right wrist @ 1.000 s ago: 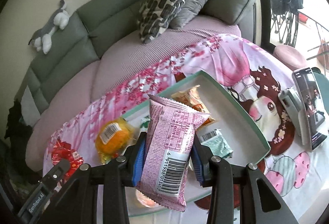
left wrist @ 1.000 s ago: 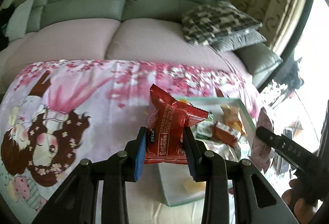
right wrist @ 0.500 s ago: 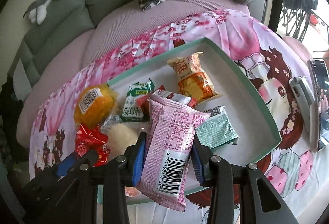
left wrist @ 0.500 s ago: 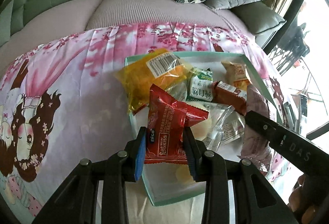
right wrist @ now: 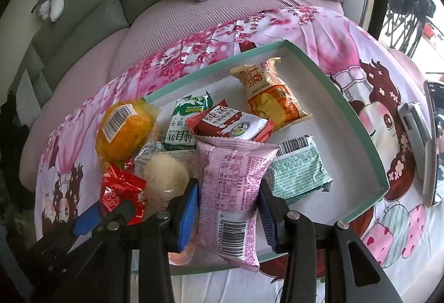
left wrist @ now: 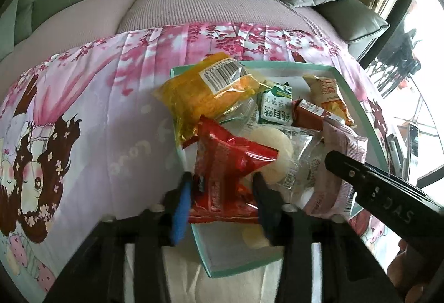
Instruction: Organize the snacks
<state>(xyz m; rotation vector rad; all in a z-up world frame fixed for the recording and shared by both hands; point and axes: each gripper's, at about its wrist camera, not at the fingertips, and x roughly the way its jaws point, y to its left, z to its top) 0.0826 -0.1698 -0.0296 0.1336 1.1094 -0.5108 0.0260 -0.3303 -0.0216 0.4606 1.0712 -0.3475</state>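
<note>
my left tongs (left wrist: 222, 200) have just been spreading, and the red packet (left wrist: 227, 172) between them looks let go: there is a gap on the right side, and it sits at the near left corner of the green tray (left wrist: 358, 97). my right tongs (right wrist: 229, 208) have begun to ease too, but the pink packet (right wrist: 233, 192) stands between the pads, which seem to press it yet, just above the tray's near edge.

most of the sorting looks done. already in the tray: an orange packet (right wrist: 125, 128) lying over the left rim, a green-and-white biscuit pack (right wrist: 188, 122), a red-and-white one (right wrist: 230, 125), a yellow one (right wrist: 272, 97), a teal one (right wrist: 299, 169) and a clear bag with a pale round cake (right wrist: 166, 172).

what is left, as i judge it: drop the pink packet, draw both tongs clear. i see no loose snack on the cloth-covered surface (left wrist: 97, 108), only a phone (right wrist: 433, 136) at the far right.
</note>
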